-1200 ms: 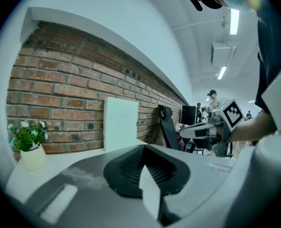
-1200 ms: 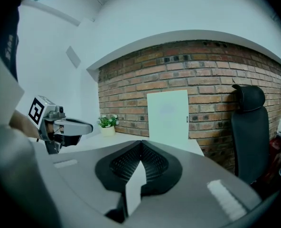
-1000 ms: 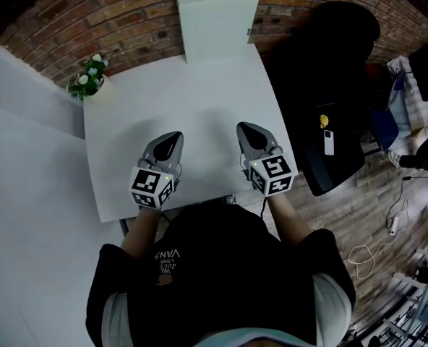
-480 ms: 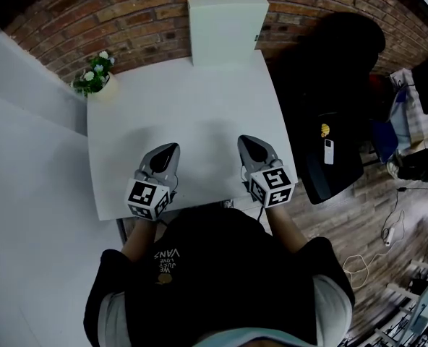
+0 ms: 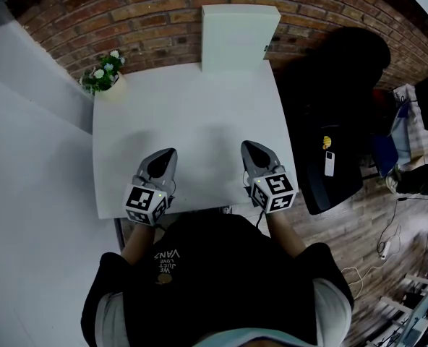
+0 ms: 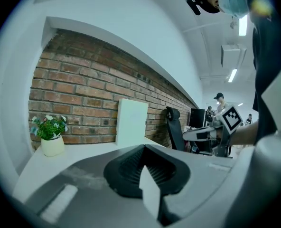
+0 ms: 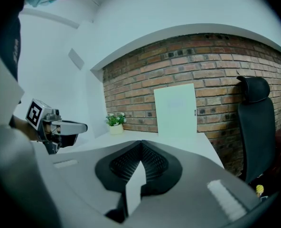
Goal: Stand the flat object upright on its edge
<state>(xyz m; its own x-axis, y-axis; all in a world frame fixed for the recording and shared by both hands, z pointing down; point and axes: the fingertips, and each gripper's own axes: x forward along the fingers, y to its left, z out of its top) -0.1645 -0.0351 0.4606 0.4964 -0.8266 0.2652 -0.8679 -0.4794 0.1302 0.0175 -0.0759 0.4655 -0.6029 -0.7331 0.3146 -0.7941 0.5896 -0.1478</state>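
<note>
left gripper [image 5: 168, 155]: jaws pressed together, nothing between them, above near desk edge | right gripper [image 5: 248, 148]: jaws pressed together, empty, well apart from left | pale flat rectangular board [image 5: 239, 38]: upright on its edge at far side of white desk [image 5: 192, 103], by red brick wall [image 5: 156, 9]

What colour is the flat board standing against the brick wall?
The board is plain white; the right gripper view shows it best.

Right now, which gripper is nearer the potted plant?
Left. The potted plant stands ahead and leftward of the left gripper; the right gripper sits beside that one, farther to the plant's right.
</note>
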